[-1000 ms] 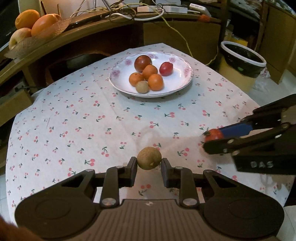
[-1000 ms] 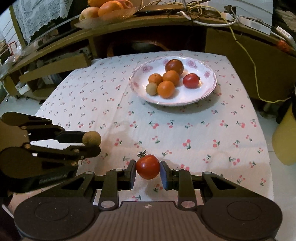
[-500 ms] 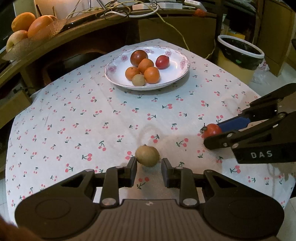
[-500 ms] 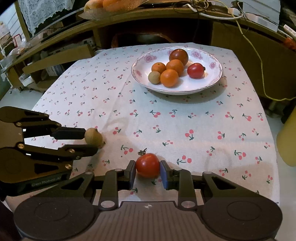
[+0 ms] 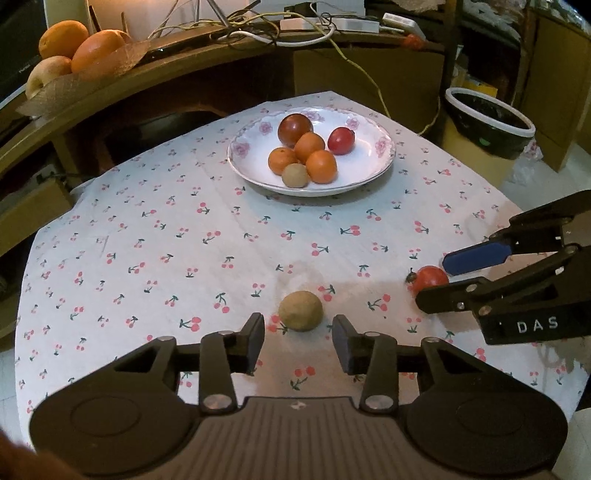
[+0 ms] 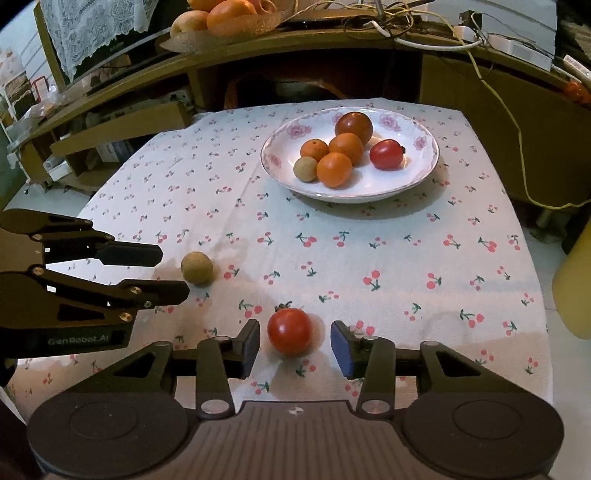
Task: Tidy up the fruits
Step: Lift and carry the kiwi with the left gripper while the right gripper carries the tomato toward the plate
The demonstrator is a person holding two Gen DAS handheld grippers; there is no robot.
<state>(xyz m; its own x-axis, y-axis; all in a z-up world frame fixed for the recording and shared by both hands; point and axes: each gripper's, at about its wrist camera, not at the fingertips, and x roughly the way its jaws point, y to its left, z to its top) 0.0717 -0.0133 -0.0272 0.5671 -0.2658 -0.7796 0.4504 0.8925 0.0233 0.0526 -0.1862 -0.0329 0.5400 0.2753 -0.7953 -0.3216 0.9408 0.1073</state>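
Observation:
A brown kiwi-like fruit [image 5: 300, 310] lies on the cherry-print tablecloth just ahead of my left gripper [image 5: 297, 343], which is open and empty. It also shows in the right wrist view [image 6: 197, 268]. A red tomato [image 6: 290, 331] lies on the cloth between the open fingers of my right gripper [image 6: 294, 349], untouched by them. It also shows in the left wrist view [image 5: 429, 277]. A white floral plate [image 5: 384, 155] at the far side holds several fruits: oranges, a tomato, a dark red fruit and a brown one.
A wooden shelf behind the table carries a bowl of oranges and an apple [image 5: 70, 70] and tangled cables [image 5: 295, 26]. A black bin with a white rim [image 5: 487, 122] stands on the floor at right. The table edge runs close under both grippers.
Both grippers opened and drew back. The brown fruit and the tomato, held one second ago, now rest on the cloth, free of the fingers.

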